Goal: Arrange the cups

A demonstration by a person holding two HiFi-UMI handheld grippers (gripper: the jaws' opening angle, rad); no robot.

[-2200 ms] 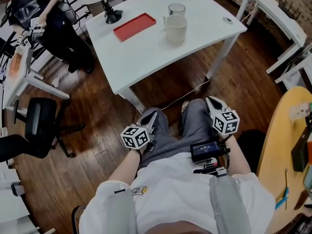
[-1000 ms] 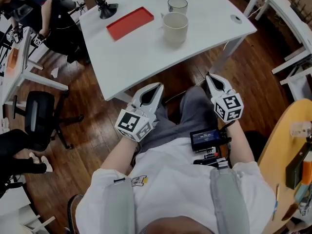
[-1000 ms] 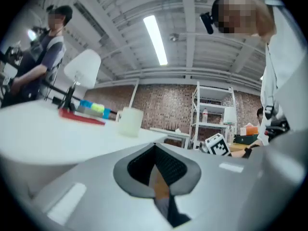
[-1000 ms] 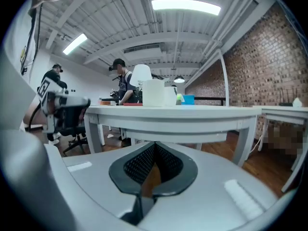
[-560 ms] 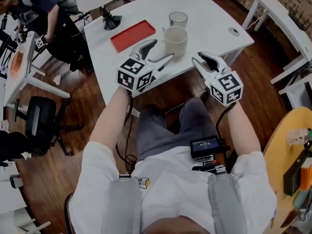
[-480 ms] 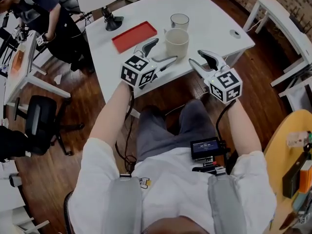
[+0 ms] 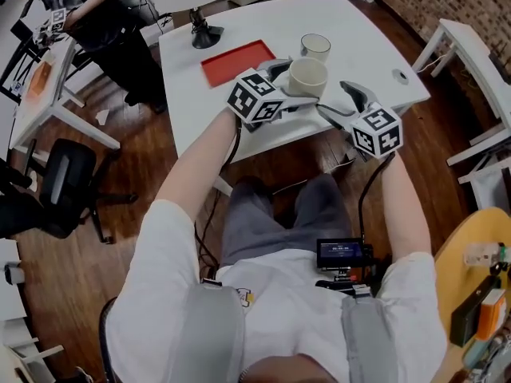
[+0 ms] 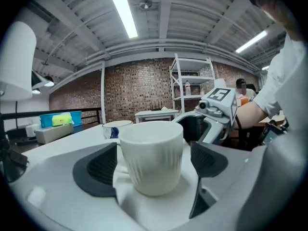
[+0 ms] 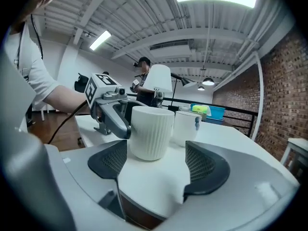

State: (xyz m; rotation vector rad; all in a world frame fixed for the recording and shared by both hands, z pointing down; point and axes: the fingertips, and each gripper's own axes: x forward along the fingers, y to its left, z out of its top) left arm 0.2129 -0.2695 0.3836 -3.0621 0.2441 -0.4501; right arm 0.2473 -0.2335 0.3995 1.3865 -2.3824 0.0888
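A white ribbed cup [image 7: 307, 76] stands near the front edge of the white table [image 7: 351, 38], with a clear glass cup [image 7: 315, 46] just behind it. My left gripper [image 7: 291, 84] has just been opening. Its jaws are now open on either side of the ribbed cup [image 8: 151, 162], and the pads do not touch it. The glass cup [image 8: 115, 128] shows behind on the left. My right gripper [image 7: 342, 102] has also just been opening. It is open at the table edge with nothing between its jaws. The ribbed cup [image 9: 150, 131] and the glass cup [image 9: 187, 126] stand ahead of it.
A red tray [image 7: 237, 61] lies left of the cups, and a black lamp base [image 7: 206, 34] stands behind it. A round cable hole [image 7: 398, 76] sits near the table's right corner. An office chair [image 7: 68, 186] stands on the wooden floor at the left, and a person works at the back left.
Both grippers rose from above the lap to the table's front edge and went from shut to open. The left one now straddles the ribbed cup.
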